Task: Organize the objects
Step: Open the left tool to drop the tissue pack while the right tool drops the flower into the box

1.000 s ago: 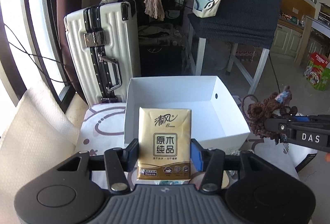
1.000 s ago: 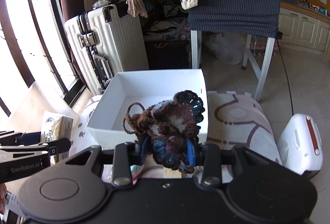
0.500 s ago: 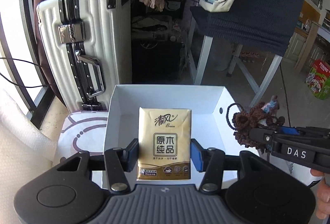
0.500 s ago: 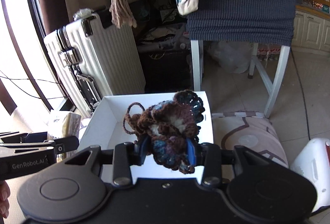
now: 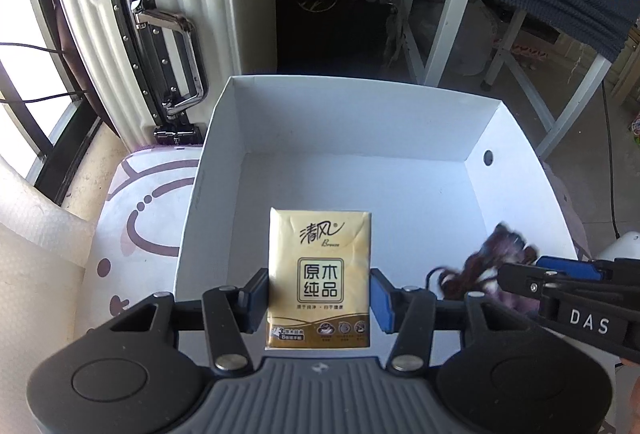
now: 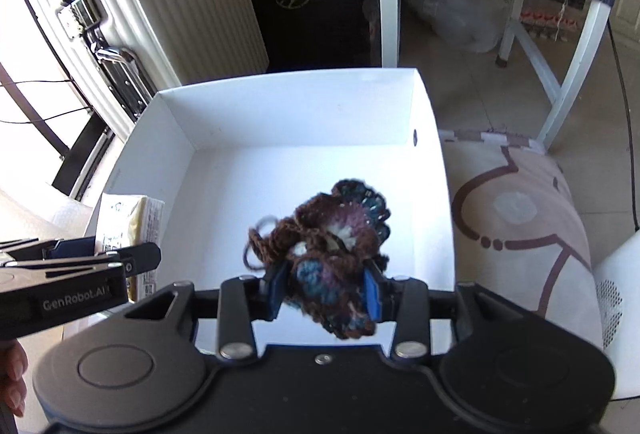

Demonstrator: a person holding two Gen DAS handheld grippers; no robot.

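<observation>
The left gripper point(image 5: 319, 294) clenches an upright tissue pack point(image 5: 319, 274); the right gripper point(image 6: 324, 292) clenches a crochet piece point(image 6: 332, 254). Both hang over the open white box point(image 5: 400, 122), directly below the jaws.

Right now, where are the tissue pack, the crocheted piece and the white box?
tissue pack point(image 5: 319, 274): left wrist view, middle of its printed front.
crocheted piece point(image 6: 336, 254): right wrist view, its brown and blue centre.
white box point(image 6: 288, 106): right wrist view, inside of its far wall.
</observation>
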